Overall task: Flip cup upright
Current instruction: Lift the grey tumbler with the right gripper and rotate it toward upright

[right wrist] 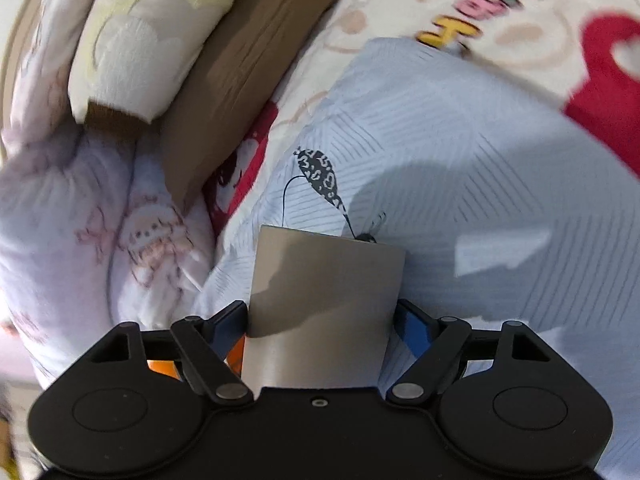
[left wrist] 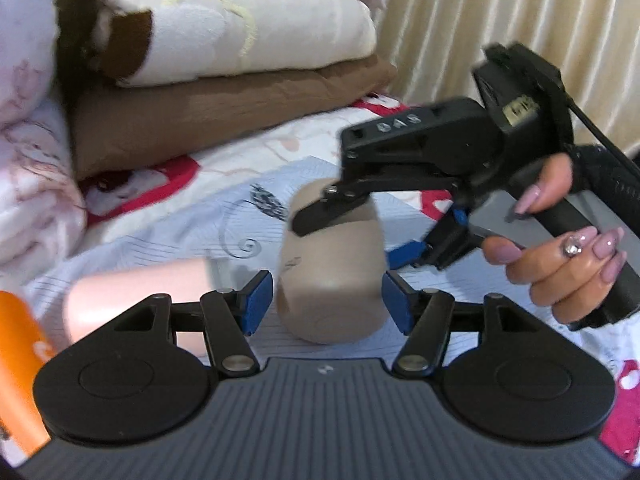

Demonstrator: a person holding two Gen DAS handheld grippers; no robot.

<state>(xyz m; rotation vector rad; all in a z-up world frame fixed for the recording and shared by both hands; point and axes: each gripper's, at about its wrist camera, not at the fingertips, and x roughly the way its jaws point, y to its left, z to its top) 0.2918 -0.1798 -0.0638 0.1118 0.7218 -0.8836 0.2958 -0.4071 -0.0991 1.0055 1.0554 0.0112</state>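
Note:
A beige cup [left wrist: 330,268] is held over a pale blue striped cloth [left wrist: 168,240] on the bed. In the left wrist view the right gripper [left wrist: 348,232] comes in from the right and is shut on the cup's upper part. My left gripper [left wrist: 328,300] is open, its blue pads [left wrist: 256,300] on either side of the cup's lower part with small gaps. In the right wrist view the cup [right wrist: 324,308] fills the space between the right gripper's [right wrist: 320,328] fingers, clamped on both sides. Which end of the cup is its opening does not show.
Folded blankets and pillows [left wrist: 224,52] are stacked at the back left. A pink cup-like object [left wrist: 136,300] lies left of the left gripper, and an orange object [left wrist: 20,368] sits at the far left edge. A curtain [left wrist: 520,12] hangs at the back right.

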